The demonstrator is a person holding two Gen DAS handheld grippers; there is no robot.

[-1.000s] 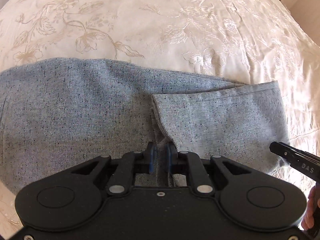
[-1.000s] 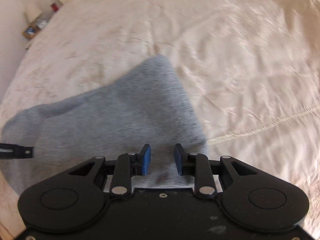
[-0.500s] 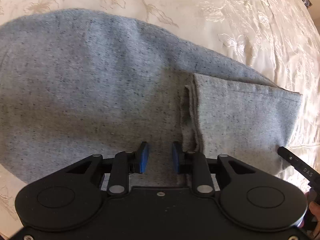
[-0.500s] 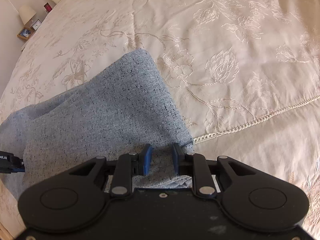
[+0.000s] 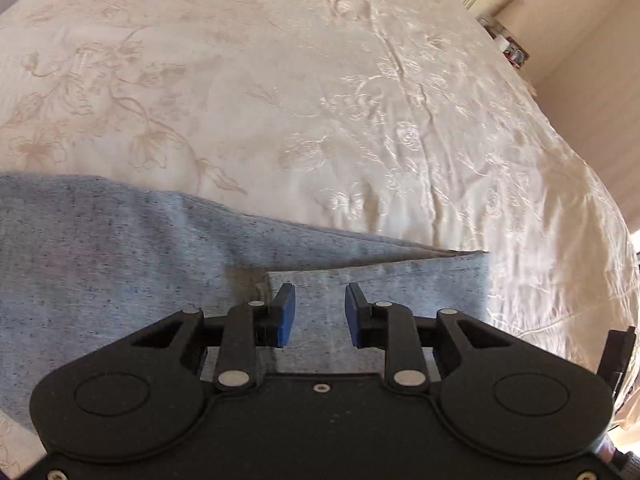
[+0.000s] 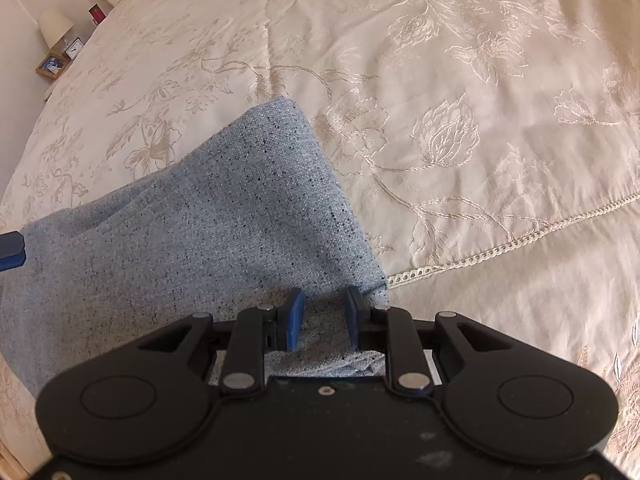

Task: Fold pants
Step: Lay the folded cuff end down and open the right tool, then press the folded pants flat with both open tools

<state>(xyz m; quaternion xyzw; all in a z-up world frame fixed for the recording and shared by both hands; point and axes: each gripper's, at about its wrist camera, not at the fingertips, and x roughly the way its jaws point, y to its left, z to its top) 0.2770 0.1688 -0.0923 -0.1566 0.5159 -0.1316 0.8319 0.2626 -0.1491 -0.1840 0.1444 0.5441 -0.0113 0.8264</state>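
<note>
Up front, we see both views fixed on one bed, and we take them from left to right. At the far left of the right wrist view, a lamp (image 6: 56, 28) with a pale shade stands on a bedside surface with a framed picture (image 6: 51, 66) and a small clock (image 6: 74, 49) near it, and a dark red object (image 6: 96, 13) behind them against a light wall. From there the bedspread (image 6: 460, 80) runs across the whole frame, cream satin stitched with flowers and stems, with a lace seam (image 6: 500, 246) crossing toward the right edge.

On it lie the pants (image 6: 192, 216), grey-blue speckled cloth, folded over so that a doubled end points up the bed. Our right gripper (image 6: 322, 318) sits low at their near corner; its blue pads stand apart with loose cloth between them, not pinched. A blue tip of the other tool pokes in at the left edge.

In the left wrist view the pants (image 5: 120, 248) fill the lower left and taper to a layered edge at the right. Our left gripper (image 5: 320, 316) hovers over them with its fingers spread wide and nothing between them. Beyond, the bedspread (image 5: 280, 100) shines in sunlight, and at the far right we make out a cream wall and a cluttered shelf (image 5: 508, 46), too small to read.
</note>
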